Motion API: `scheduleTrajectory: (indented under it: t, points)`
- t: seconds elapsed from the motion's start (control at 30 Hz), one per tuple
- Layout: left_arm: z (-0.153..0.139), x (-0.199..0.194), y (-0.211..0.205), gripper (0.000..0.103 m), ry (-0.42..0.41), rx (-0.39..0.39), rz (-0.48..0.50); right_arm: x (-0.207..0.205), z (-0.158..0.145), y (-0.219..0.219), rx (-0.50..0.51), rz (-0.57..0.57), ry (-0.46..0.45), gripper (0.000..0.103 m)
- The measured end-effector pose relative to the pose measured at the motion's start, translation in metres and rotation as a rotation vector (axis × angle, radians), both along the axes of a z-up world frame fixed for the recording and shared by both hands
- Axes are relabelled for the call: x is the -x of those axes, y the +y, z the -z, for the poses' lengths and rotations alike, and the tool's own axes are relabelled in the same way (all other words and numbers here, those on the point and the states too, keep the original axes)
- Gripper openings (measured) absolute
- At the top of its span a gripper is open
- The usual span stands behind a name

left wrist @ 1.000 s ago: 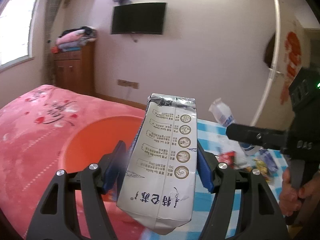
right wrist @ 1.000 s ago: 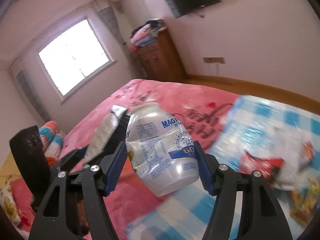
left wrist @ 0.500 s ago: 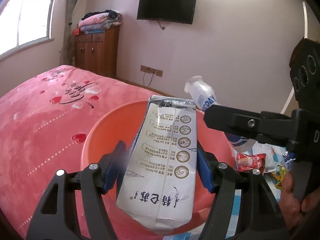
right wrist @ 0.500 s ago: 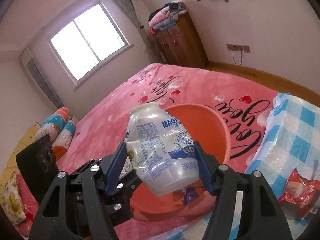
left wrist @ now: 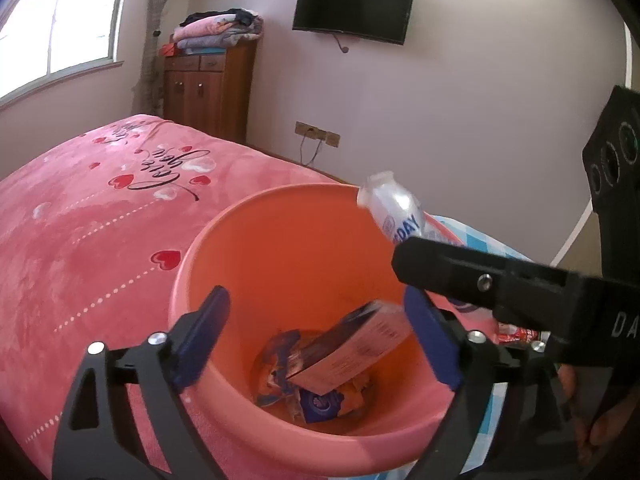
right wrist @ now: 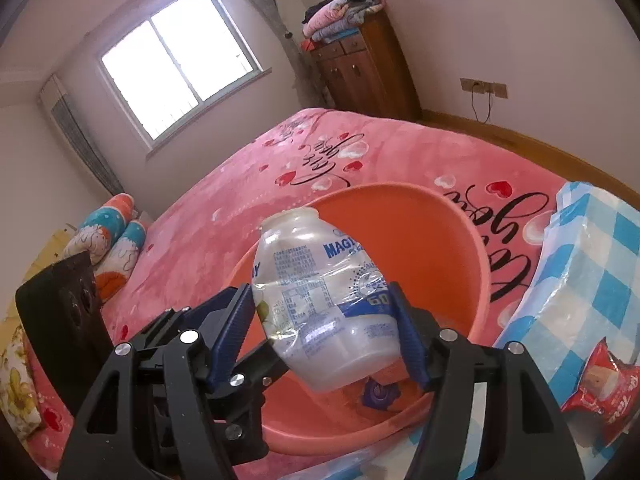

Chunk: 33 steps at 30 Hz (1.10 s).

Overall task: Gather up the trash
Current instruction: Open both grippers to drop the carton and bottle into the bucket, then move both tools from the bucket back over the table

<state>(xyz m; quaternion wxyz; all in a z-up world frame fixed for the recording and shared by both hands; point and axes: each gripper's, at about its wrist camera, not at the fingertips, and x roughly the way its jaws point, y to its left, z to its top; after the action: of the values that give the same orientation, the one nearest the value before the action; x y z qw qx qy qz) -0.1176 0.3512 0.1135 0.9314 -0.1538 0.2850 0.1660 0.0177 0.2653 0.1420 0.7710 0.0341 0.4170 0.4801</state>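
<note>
Two grippers hang over an orange plastic basin (left wrist: 256, 240) that sits on a pink bedspread (left wrist: 80, 216) printed with red hearts and black script. The left gripper (left wrist: 316, 332) has its jaws opening wide, with blue pads well apart and nothing pressed between them; seen through that gap, a carton (left wrist: 352, 352) lies tilted on the basin's floor, atop a heap of crumpled wrappers (left wrist: 320, 400) in blue and orange. The right gripper (right wrist: 326, 332) has its jaws opening slightly, yet a clear crushed plastic bottle (right wrist: 320, 300) with blue lettering sits between the pads, both of which touch its sides; the bottle leans with its open neck up and to the left, above the basin's near edge. In the left wrist view that same bottle (left wrist: 394, 210) pokes out past the right gripper's black finger, over the basin's far right rim. A blue wrapper scrap (right wrist: 378, 392) shows in the basin below the bottle. Just beside the basin on the right lies a blue-and-white checked cloth (right wrist: 608, 248) under a clear plastic sheet, and on it a red snack packet (right wrist: 600, 384). A person's hand (left wrist: 600, 432) grips the right gripper's handle at the lower right of the left wrist view. Behind stand a wooden cabinet (left wrist: 208, 88) stacked with folded bedding, a wall-mounted television (left wrist: 352, 8) and a bright window (right wrist: 180, 60).
</note>
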Motion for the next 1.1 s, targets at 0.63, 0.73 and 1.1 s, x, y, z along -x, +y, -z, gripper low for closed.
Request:
scheduleTrajectory:
  t: [0.63,0.73,1.1]
  points:
    - [-0.001,0.003,-0.005,0.094,-0.01,-0.074,-0.028,0.003,0.001,-0.04,-0.049,0.108,-0.048,0.089]
    - [-0.004,0.006,-0.006,0.094,-0.017,-0.084,-0.031,0.003,0.001,-0.049,-0.051,0.127,-0.052,0.089]
    - [-0.015,0.012,-0.018,0.094,-0.049,-0.115,-0.025,0.016,0.007,-0.088,-0.043,0.201,-0.096,0.091]
